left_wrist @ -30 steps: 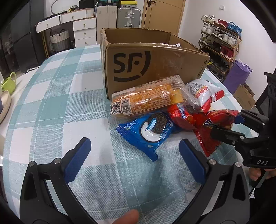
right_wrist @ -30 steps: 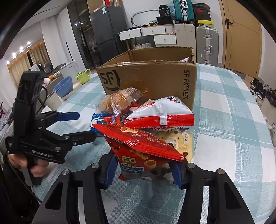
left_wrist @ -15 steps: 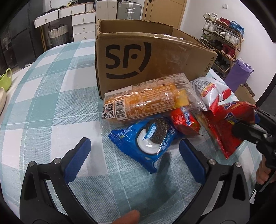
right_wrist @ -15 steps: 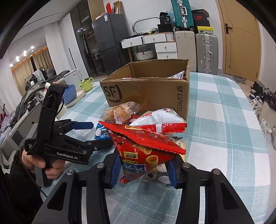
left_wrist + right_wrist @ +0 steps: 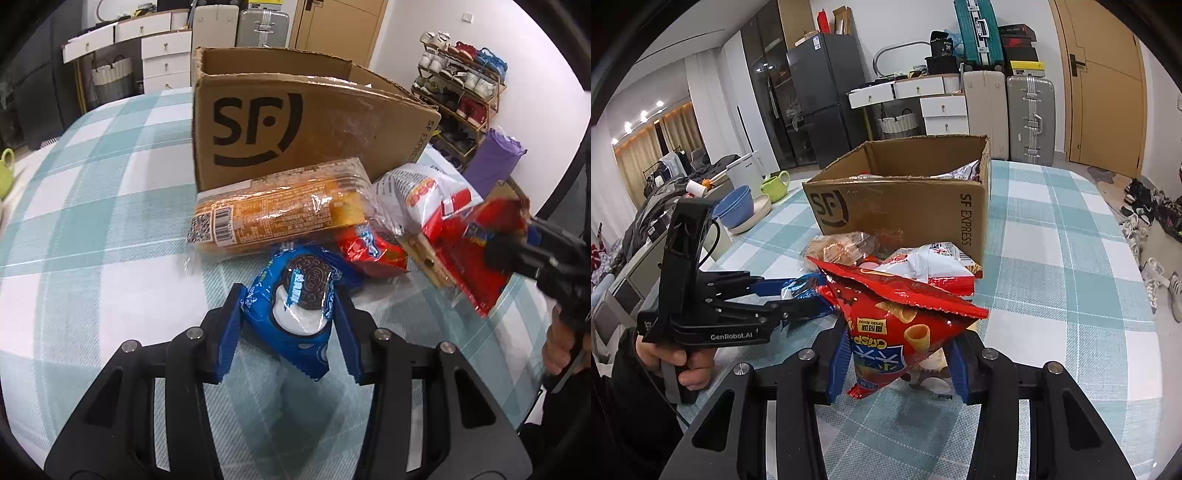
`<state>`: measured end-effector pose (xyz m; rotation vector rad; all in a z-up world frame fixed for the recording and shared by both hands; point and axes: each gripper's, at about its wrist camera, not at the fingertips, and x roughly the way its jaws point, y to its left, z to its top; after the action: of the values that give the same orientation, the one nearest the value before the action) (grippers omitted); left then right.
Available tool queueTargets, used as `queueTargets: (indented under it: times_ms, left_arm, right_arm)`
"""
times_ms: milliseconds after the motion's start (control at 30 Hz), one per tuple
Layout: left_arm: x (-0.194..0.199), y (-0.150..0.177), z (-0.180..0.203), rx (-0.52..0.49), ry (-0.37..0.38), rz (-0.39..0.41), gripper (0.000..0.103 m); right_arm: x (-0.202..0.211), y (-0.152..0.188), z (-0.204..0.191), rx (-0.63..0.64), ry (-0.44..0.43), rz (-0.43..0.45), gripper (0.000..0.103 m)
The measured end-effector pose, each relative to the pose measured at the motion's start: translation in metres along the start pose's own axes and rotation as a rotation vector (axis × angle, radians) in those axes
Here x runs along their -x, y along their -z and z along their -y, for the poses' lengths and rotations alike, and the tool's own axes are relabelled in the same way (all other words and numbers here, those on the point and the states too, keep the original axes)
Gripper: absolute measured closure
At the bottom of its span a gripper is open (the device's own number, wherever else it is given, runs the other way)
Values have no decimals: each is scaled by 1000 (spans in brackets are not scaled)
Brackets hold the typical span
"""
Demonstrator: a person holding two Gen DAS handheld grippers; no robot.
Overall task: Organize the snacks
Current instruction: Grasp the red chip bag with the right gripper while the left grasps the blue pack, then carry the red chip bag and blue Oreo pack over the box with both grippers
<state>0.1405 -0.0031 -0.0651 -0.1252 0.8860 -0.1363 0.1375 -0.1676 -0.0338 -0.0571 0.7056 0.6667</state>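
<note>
The left gripper [image 5: 288, 314] is closing on the Oreo pack [image 5: 295, 302], a glossy blue wrapper showing a dark cookie on white cream; its blue pads touch both sides. The pack lies on the checked table [image 5: 92, 258], in front of the box [image 5: 295, 125]. The right gripper [image 5: 899, 363] is clamped on the red bag [image 5: 894, 321], a crinkled pouch printed with cone snacks, raised off the table near the box.
</note>
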Motion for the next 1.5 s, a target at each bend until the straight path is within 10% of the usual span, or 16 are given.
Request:
queueTargets:
  times_ms: [633,1500]
  left_arm:
    - [51,34,-2,57,-1,96,61]
    - [96,-2,1,54,-17,221,61]
  right_arm:
    - [13,-1,-4,-7,-9,66,60]
    - [49,-14,-7,-20,-9,153,60]
